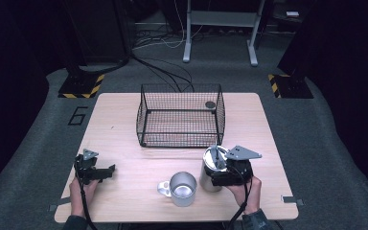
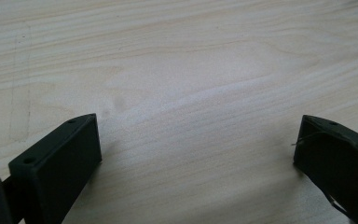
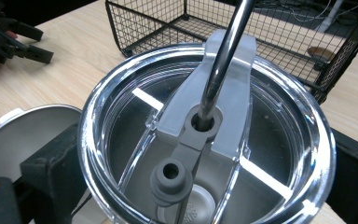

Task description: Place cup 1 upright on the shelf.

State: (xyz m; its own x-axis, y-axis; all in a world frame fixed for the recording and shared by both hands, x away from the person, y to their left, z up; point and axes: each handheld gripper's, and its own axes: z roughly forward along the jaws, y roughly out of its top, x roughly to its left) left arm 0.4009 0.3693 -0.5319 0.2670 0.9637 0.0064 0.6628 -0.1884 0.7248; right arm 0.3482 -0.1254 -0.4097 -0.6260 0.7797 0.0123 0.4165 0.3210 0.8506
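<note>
A steel tumbler [image 1: 210,178] with a clear lid [image 3: 205,140] and a metal straw [image 3: 223,51] stands at the front right of the table. My right gripper [image 1: 216,168] is shut on it, one black jaw on each side just under the lid. Beside it to the left stands an open steel mug [image 1: 183,189], also at the edge of the right gripper view [image 3: 23,135]. My left gripper [image 1: 108,171] rests low at the table's front left, open, with only bare wood between its jaws [image 2: 196,144].
A black wire basket [image 1: 180,116] stands at the middle back of the wooden table [image 1: 124,139], with a small dark disc [image 1: 210,104] in its far right corner. The floor beyond holds cables and stand legs.
</note>
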